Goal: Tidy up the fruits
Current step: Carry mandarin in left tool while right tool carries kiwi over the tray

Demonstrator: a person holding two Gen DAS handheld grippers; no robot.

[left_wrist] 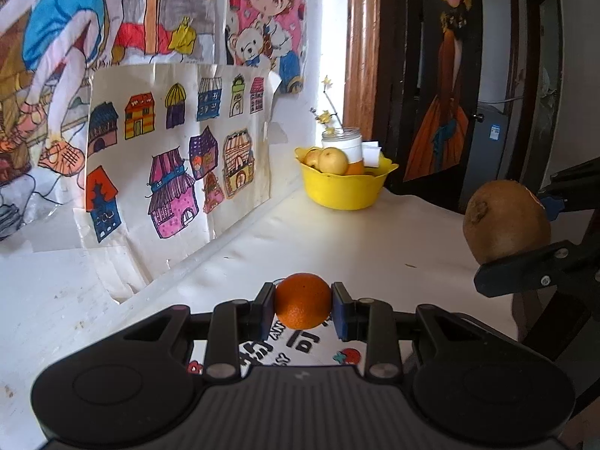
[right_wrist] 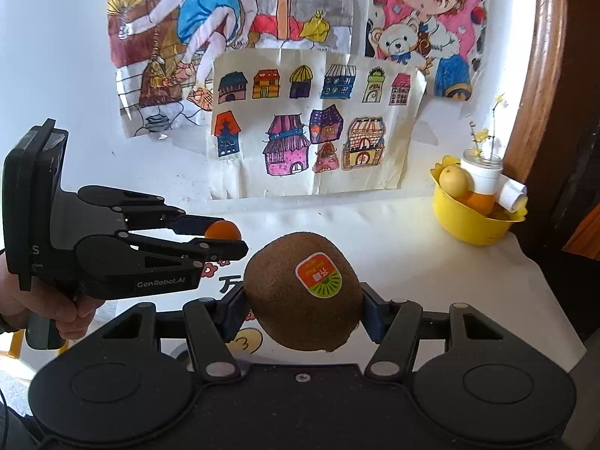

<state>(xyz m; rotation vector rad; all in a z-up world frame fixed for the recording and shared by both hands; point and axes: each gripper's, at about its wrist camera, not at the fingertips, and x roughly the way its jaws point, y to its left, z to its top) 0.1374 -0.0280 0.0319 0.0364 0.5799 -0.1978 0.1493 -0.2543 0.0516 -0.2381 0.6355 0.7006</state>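
My left gripper (left_wrist: 303, 305) is shut on a small orange (left_wrist: 302, 300) and holds it above the white table; it also shows in the right wrist view (right_wrist: 221, 234) at the left. My right gripper (right_wrist: 303, 311) is shut on a brown kiwi (right_wrist: 303, 290) with an orange and green sticker. The kiwi also shows at the right edge of the left wrist view (left_wrist: 506, 221). A yellow bowl (left_wrist: 345, 191) (right_wrist: 472, 221) at the table's far right corner holds yellow pears (left_wrist: 332, 160) and an orange fruit.
A white jar (left_wrist: 343, 144) with yellow flowers stands behind the bowl. Children's drawings (right_wrist: 318, 127) lean on the white wall behind the table. A wooden door frame (left_wrist: 362, 45) and dark doorway lie to the right. A printed sheet (left_wrist: 300, 345) lies under the grippers.
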